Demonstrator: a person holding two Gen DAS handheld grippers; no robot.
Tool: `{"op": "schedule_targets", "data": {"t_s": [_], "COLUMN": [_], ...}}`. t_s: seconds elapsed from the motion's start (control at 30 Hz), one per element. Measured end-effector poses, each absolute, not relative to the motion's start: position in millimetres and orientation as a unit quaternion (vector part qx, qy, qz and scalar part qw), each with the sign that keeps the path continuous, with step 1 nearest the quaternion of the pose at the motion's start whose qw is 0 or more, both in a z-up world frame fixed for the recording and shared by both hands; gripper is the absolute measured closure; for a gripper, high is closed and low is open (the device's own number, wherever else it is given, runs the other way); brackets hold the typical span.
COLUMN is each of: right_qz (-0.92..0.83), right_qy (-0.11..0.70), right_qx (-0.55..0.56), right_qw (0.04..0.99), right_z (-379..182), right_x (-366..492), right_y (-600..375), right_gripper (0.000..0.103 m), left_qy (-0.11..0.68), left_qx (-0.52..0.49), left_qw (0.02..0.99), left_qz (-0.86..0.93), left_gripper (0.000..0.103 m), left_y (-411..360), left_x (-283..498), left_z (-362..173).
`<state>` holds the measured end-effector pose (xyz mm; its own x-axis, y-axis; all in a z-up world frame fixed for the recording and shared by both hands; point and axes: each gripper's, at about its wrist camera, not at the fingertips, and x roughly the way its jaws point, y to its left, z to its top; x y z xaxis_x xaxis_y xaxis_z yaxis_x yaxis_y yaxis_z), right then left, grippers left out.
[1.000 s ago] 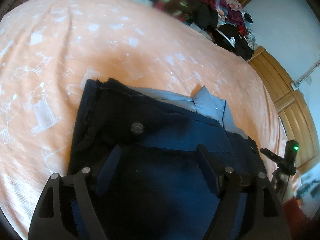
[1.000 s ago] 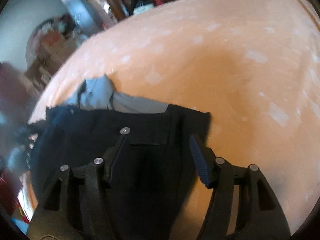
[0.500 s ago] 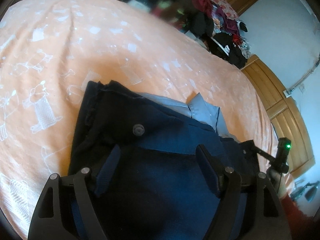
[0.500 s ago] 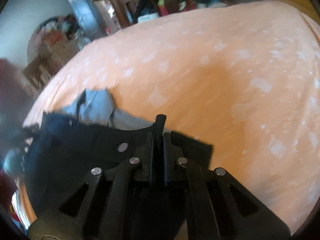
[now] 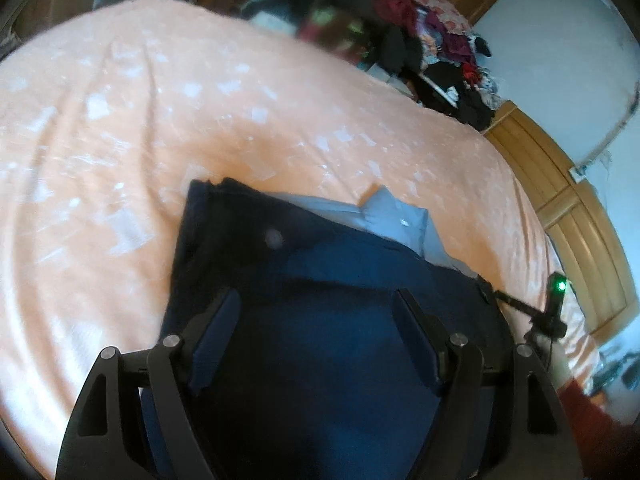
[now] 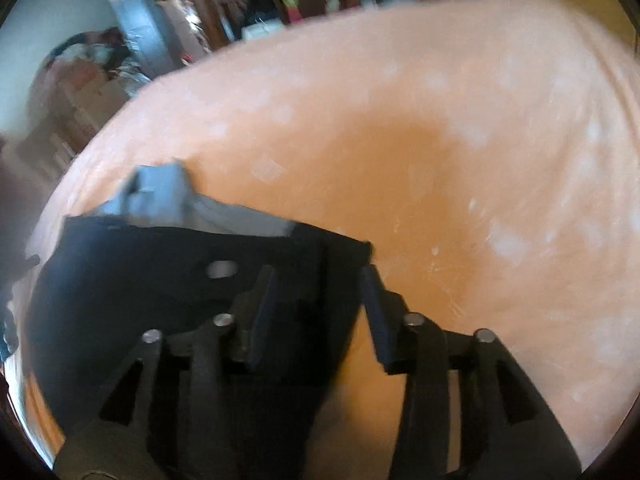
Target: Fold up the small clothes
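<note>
A dark navy garment (image 5: pixel 320 264) with a metal button (image 5: pixel 274 237) lies on the orange bed sheet (image 5: pixel 120 120). A pale grey-blue piece (image 5: pixel 384 212) sticks out from its far edge. My left gripper (image 5: pixel 316 300) hovers open over the navy cloth, with nothing pinched. In the right wrist view the same garment (image 6: pixel 140 272) looks black, its button (image 6: pixel 222 269) just left of my fingers. My right gripper (image 6: pixel 316 292) is open at the garment's right corner, its fingers straddling the edge of the cloth. It also shows in the left wrist view as a black tool (image 5: pixel 552 312) with a green light.
The printed orange sheet (image 6: pixel 440 160) stretches wide beyond the garment. A heap of mixed clothes (image 5: pixel 440 52) lies past the far edge of the bed. A wooden bed frame (image 5: pixel 568 208) runs along the right. Blurred shelves and clutter (image 6: pixel 160 40) stand beyond the bed.
My right gripper was open, shut half a second ago at the garment's right corner, and now stands open again. The left gripper stayed open over the cloth, shifting only slightly.
</note>
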<state>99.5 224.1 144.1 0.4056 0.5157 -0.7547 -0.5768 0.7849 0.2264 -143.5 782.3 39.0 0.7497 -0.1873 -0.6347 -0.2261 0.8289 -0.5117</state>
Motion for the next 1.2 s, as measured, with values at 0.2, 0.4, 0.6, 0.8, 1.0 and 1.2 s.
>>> {"op": "schedule_targets", "data": {"t_s": [0.2,0.4,0.6,0.8,1.0,1.2], "right_qz": [0.394,0.352,0.298,0.277,0.266,0.247], "right_qy": [0.438,0.472,0.492,0.478,0.468,0.438], "right_qx": [-0.079,-0.081,-0.074,-0.065,-0.108,-0.16], "right_qw": [0.804,0.804,0.815,0.831,0.836,0.85], "right_z": [137.5,104.4,108.7,122.8,114.6,95.4], "right_x": [-20.7,-69.0,-70.7,-103.1,-141.8,-159.5], "right_y": [216.7,184.5,161.0,149.6,157.8,169.8], "right_gripper": [0.061,0.063,0.047,0.031,0.014,0.0], "left_qy": [0.387,0.416,0.363,0.345,0.423,0.449], "left_qx": [-0.244,-0.279,-0.376,-0.371,-0.183,-0.136], "left_qw": [0.888,0.866,0.843,0.844,0.862,0.852], "left_qz": [-0.04,0.004,0.125,0.174,0.212,0.233], "left_gripper": [0.02,0.023,0.03,0.031,0.018,0.003], "left_y": [717.5,724.4,790.8,787.8,710.4,697.8], "left_x": [-204.1,-252.2,-333.4,-364.0,-339.5,-332.9], "left_z": [34.1,-3.8,-6.5,2.3,5.3,-15.9]}}
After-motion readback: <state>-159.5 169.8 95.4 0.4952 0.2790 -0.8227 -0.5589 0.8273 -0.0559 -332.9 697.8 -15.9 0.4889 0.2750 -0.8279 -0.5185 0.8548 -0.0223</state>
